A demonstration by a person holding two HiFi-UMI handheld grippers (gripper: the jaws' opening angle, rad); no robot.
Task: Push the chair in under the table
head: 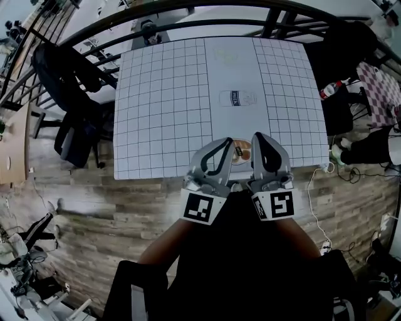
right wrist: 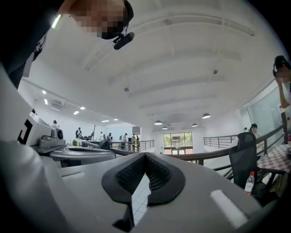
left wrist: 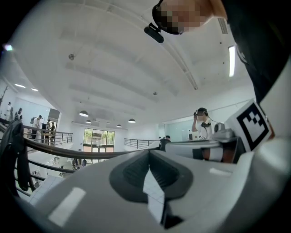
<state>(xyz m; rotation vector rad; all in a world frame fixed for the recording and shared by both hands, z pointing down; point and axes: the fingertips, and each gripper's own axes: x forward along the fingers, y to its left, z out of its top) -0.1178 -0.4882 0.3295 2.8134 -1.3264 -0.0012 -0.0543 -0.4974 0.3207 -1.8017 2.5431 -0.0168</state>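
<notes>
At the frame's left, a black chair (head: 70,106) stands just beside the left edge of the gridded counter (head: 163,94). Low in the middle, my left claw (head: 225,144) is pinched shut on nothing, its tip over the counter's near edge. Just to its right, my right claw (head: 259,139) is likewise closed and empty.

In the head view, the table (head: 169,94) filled the upper centre of the frame, with a bottle (head: 238,98) lying on its right half. The left gripper (head: 225,145) and the right gripper (head: 258,139) sat side by side over the table's lower edge, with a round object (head: 242,152) between them. A chair (head: 66,94) stood off the table's left edge, at upper left. A railing (head: 188,12) ran along the top, beyond the table.
</notes>
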